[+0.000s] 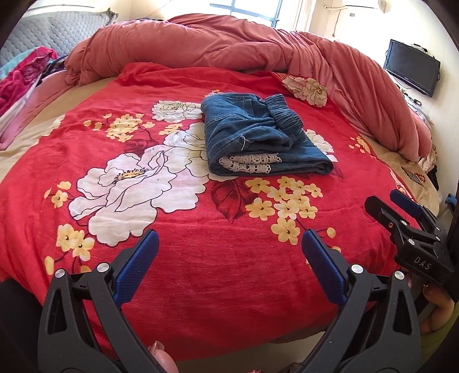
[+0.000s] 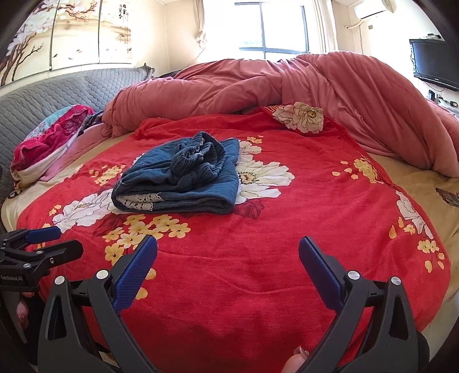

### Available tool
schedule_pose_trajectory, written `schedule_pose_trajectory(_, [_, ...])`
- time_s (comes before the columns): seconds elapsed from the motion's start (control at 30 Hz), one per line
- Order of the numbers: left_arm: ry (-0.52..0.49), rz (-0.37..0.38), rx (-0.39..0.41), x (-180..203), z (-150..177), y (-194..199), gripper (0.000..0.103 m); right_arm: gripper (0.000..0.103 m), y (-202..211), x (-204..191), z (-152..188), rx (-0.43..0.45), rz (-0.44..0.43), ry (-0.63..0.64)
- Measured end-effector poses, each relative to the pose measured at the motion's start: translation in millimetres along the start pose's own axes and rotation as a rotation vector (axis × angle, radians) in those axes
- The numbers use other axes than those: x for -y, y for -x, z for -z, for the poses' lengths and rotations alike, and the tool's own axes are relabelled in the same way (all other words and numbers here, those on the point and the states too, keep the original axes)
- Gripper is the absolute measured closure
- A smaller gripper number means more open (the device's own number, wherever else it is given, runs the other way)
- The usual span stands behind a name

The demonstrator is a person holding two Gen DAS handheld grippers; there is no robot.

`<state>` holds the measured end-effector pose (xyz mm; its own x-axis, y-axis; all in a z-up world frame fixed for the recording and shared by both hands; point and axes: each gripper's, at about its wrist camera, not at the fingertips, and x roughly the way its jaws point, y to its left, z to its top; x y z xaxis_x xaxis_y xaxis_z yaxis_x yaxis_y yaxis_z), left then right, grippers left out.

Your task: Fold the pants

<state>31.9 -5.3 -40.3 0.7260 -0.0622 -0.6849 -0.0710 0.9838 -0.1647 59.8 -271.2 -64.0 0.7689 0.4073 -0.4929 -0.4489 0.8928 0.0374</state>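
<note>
We hold left gripper (image 1: 229, 249) and right gripper (image 2: 228, 255) spread wide, gripping nothing, over the near blanket | pants (image 1: 258, 137) folded into a bundle mid red floral blanket (image 1: 200, 258), lace hem toward us, waistband on top | pink duvet (image 1: 258, 46) heaped behind.

The right gripper (image 1: 384, 202), seen at the right edge of the left wrist view, carries white letters "DAS" on its black body. The left gripper (image 2: 54, 241), at the left edge of the right wrist view, bears white lettering that seems to read "GenRobot.AI". Columns of characters on the wall painting (image 2: 122, 13) are too small to read
</note>
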Motion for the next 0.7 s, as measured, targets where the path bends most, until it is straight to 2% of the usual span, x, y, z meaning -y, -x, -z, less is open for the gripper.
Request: schedule_pose_trajectory(0.7, [-0.002,-0.006,0.0,-0.2,0.3,-2.0,0.01,0.005,-2.4,-1.9,2.3,-0.009,-0.004,0.004])
